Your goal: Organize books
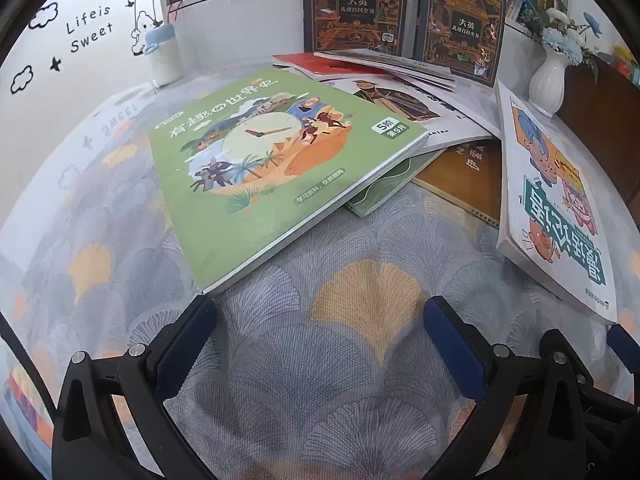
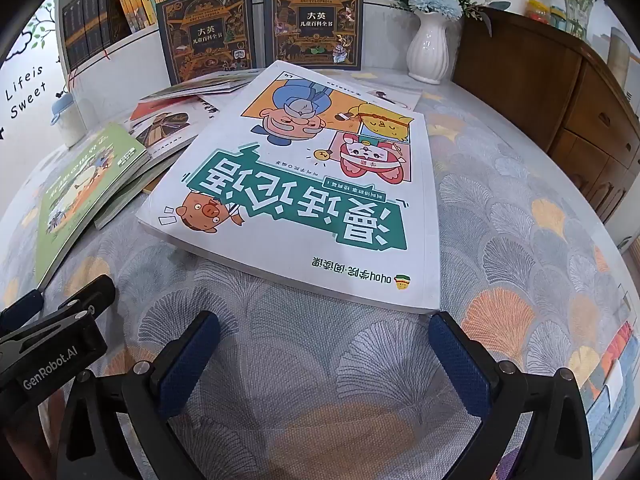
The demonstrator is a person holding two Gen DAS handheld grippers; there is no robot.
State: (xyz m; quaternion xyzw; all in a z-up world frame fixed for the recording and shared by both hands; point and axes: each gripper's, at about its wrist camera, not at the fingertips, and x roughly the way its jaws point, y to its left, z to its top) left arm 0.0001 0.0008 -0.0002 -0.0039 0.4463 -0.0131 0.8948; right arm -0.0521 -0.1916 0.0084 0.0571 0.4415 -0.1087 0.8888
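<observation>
A loose heap of books covers the table. On top at the left lies a green book with a clock picture (image 1: 272, 160) (image 2: 84, 184). A white book with teal lettering and cartoon animals (image 2: 304, 184) (image 1: 560, 208) lies on the right. Under them are a figure-cover book (image 1: 400, 100), a red book (image 1: 320, 66) and a brown book (image 1: 468, 176). My left gripper (image 1: 320, 320) hangs open just short of the green book's near corner. Open too, my right gripper (image 2: 324, 332) sits just before the white book's near edge. Neither holds anything.
Two dark encyclopedia volumes (image 2: 208, 36) (image 2: 316, 24) stand against a bookshelf (image 2: 120, 8) at the back. A white vase with blue flowers (image 2: 430, 46) stands back right, beside a wooden cabinet (image 2: 560, 112). A small bottle (image 1: 164, 56) stands back left. The table wears a leaf-patterned cloth (image 1: 340, 380).
</observation>
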